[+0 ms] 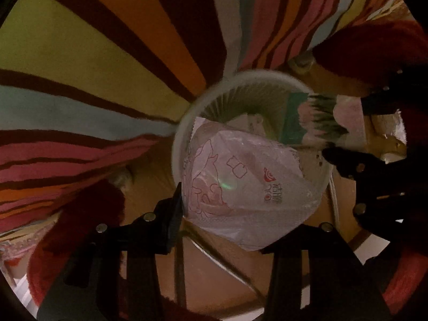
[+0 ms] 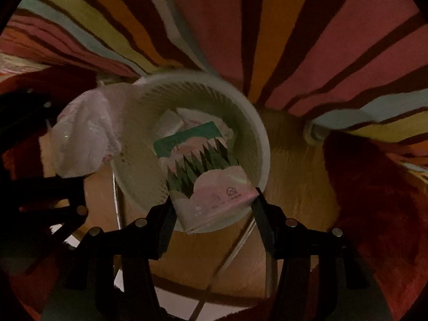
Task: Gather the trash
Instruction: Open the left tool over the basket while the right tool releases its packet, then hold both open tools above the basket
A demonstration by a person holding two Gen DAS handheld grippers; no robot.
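Both views looked steeply down onto a white ribbed wastebasket (image 2: 251, 133) standing on a tan floor (image 2: 291, 165), with a striped rug (image 1: 80, 53) beyond it and red fabric at the sides.

The left tongs (image 1: 224, 214) were closed on a crumpled, translucent pink-white plastic bag (image 1: 240, 176) printed with red line drawings. The bag bulged out ahead of the tips and hung over the near edge of the basket mouth. Its left side pressed against the left pad; the right pad was hidden behind the film.

The right tongs (image 2: 214, 208) gripped a small paper carton (image 2: 211, 176) with a dark green tree pattern and a teal end. The pads pinched its near, pale end, and the rest of the carton reached forward and down into the basket opening. White crumpled paper (image 2: 171, 123) lay deeper inside, beyond the carton.

From the right view, the bag and the left tongs sat to the left of the carton, at the basket's left rim.

The bag looked very light, limp and slippery; it would likely slump and cling rather than fall cleanly, so a bunched fold gives the surest hold. The carton seemed light and fairly stiff but crushable; holding across its flat end faces, as here, seemed sound.
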